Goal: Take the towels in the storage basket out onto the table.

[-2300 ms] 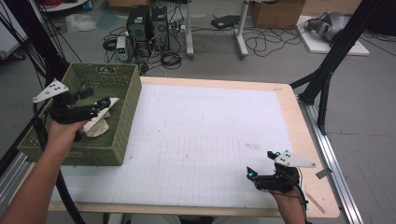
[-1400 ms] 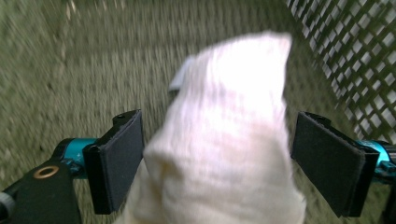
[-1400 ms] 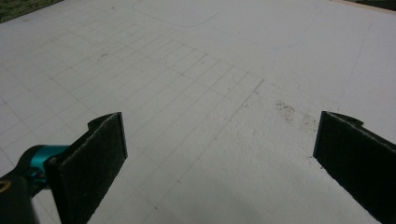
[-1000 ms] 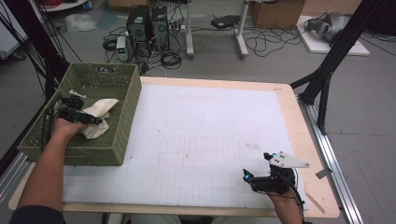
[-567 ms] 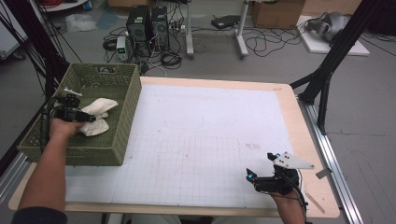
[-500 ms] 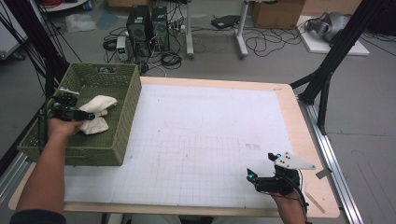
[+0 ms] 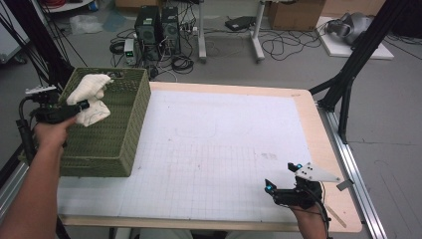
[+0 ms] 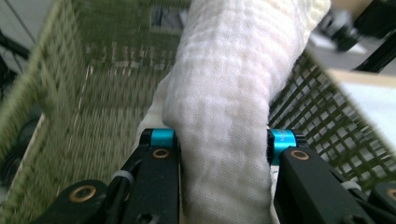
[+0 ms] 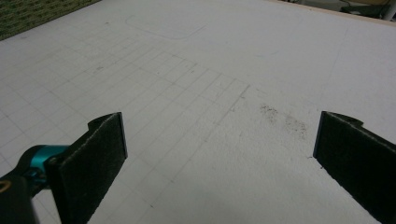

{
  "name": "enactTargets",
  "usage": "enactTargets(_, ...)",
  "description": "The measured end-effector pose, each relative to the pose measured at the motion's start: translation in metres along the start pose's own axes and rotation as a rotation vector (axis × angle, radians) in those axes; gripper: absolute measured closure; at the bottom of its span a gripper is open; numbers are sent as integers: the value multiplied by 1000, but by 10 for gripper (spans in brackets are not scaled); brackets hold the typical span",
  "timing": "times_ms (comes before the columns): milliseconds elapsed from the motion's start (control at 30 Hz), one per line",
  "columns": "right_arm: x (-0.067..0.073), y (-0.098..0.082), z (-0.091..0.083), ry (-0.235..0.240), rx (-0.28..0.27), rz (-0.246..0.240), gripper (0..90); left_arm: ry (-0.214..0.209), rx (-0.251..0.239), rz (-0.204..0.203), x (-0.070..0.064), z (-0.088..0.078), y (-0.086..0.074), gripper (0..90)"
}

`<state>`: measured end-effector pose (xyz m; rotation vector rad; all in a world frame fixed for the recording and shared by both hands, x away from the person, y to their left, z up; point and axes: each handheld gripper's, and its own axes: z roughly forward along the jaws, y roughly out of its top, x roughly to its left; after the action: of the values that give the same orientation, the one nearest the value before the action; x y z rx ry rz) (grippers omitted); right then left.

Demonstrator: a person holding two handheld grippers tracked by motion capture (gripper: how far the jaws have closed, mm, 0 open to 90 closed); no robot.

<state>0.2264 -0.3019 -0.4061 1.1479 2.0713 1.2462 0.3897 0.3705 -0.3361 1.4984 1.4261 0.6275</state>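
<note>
A white waffle-weave cloth (image 7: 90,96) hangs bunched above the green woven basket (image 7: 122,130) at the table's left. My left gripper (image 7: 82,105) is shut on the cloth; its jaws have just closed on it. In the left gripper view the cloth (image 8: 233,107) fills the gap between the black jaws, with the basket wall (image 8: 84,93) behind. My right gripper (image 7: 283,177) rests low over the white gridded mat (image 7: 219,139) near the table's front right. Its jaws stand wide open in the right gripper view, with bare mat (image 9: 219,93) between the pads (image 9: 100,154).
The basket sits over the mat's left edge. Black frame posts (image 7: 363,55) rise at the right and far left. Computer towers (image 7: 159,25), cables and boxes lie on the floor beyond the table. A light wooden border (image 7: 323,149) rims the mat.
My left gripper went down into the basket, closed on the cloth and has lifted it above the basket's rim. The right gripper has stayed in place.
</note>
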Motion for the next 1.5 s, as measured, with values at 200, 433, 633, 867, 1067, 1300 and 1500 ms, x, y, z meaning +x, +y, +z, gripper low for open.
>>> enactTargets(200,1,1,-1,-3,-3,2,18,-52,-98,22,-15,-15,22,721)
enactTargets(433,1,1,-3,0,-11,4,18,-99,-159,54,-33,-26,40,721)
enactTargets(633,0,1,-3,-3,-12,9,18,-140,-200,72,-45,-30,44,720)
enactTargets(867,1,1,-1,-3,-8,2,18,-196,-270,85,-56,-36,46,720)
enactTargets(1067,1,1,0,-4,-6,6,18,-247,-319,103,-67,-45,51,720)
enactTargets(1300,4,2,-1,1,-7,-9,18,-303,-333,145,-91,-52,51,720)
enactTargets(1500,2,2,4,10,0,-3,18,-381,-331,184,-116,-46,47,719)
